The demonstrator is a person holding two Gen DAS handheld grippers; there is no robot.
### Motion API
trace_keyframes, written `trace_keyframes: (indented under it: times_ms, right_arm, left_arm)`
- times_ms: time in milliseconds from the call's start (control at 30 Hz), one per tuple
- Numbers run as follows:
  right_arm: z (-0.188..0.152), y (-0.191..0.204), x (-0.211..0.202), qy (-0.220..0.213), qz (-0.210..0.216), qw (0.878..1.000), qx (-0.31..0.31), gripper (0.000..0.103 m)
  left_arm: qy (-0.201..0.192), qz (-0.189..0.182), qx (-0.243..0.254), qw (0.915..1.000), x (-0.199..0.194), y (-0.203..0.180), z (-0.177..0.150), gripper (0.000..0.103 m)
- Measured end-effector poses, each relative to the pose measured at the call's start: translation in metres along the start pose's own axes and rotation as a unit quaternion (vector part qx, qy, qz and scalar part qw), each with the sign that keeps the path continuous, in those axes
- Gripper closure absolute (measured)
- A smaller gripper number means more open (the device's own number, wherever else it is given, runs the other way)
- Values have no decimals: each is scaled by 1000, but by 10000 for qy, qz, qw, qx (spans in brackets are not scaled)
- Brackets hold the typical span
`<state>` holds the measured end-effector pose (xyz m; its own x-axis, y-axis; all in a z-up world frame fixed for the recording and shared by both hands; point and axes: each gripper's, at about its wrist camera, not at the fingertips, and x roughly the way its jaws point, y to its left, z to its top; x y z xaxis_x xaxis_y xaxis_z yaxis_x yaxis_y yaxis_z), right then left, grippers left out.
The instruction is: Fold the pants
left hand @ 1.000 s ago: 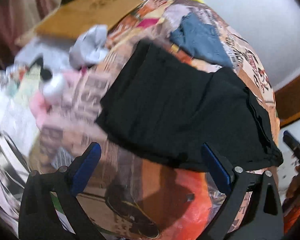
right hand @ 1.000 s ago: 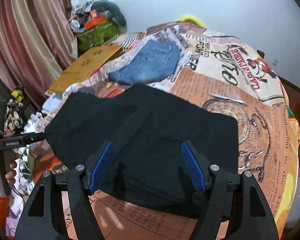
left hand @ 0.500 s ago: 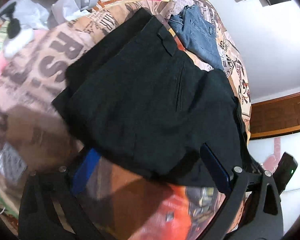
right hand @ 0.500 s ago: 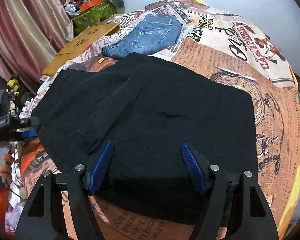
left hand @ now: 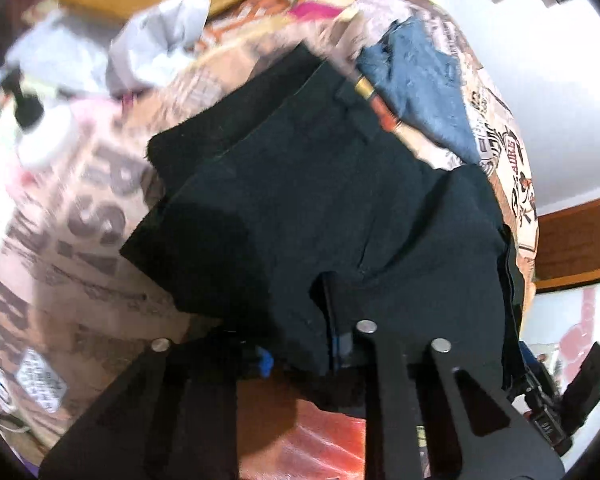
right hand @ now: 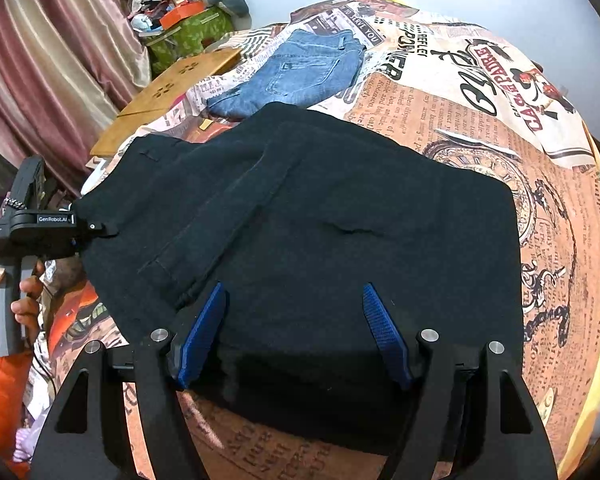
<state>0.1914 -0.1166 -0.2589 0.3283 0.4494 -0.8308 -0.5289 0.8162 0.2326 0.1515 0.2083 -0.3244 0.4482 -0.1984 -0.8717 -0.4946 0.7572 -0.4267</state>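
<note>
The black pants [right hand: 320, 240] lie folded on the bed, edge pinched by the left claw [left hand: 332, 344]; the right claw [right hand: 296, 336] gapes wide.

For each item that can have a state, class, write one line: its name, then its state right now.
Black pants: partly folded, lying flat on the bed.
Left gripper: shut on the black pants' near-left edge.
Right gripper: open, its jaws either side of the near edge.
Blue jeans: folded, lying beyond the black pants.
Bedsheet: spread over the bed.
</note>
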Motion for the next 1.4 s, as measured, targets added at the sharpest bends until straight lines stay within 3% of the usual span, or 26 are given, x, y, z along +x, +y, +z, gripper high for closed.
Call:
trace_keyframes:
  times_ms: [233, 533, 700, 900, 1100, 1267, 1400]
  right_arm:
    - [-5, -15, -24, -244, -45, 9995, 193, 35]
    - [-27, -71, -71, -701, -351, 9921, 981, 35]
    - [-49, -106, -80, -698, -606, 9850, 1456, 35]
    - [-75, -125, -60, -300, -447, 9839, 1703, 35]
    - [-80, -123, -59, -308, -338, 9855, 1632, 35]
    - [-88, -123, -59, -277, -283, 9862, 1606, 35]
    - [-93, -125, -62, -296, -260, 9850, 1678, 35]
  left_arm:
    - [-784, -211, 697, 9943, -61, -55, 10, 86]
    - [-1603, -362, 2025, 9654, -107, -171, 6, 87]
    - [-1673, -713, 2475, 9517, -111, -232, -3, 89]
    - [-1472, -1011, 3095, 9340, -91, -304, -25, 90]
    - [-642, -1189, 3787, 9156, -30, -353, -79, 90]
    - [275, -757, 4403, 8942, 41, -355, -138, 90]
    - [439, -499, 4700, 8802, 55, -348, -162, 90]
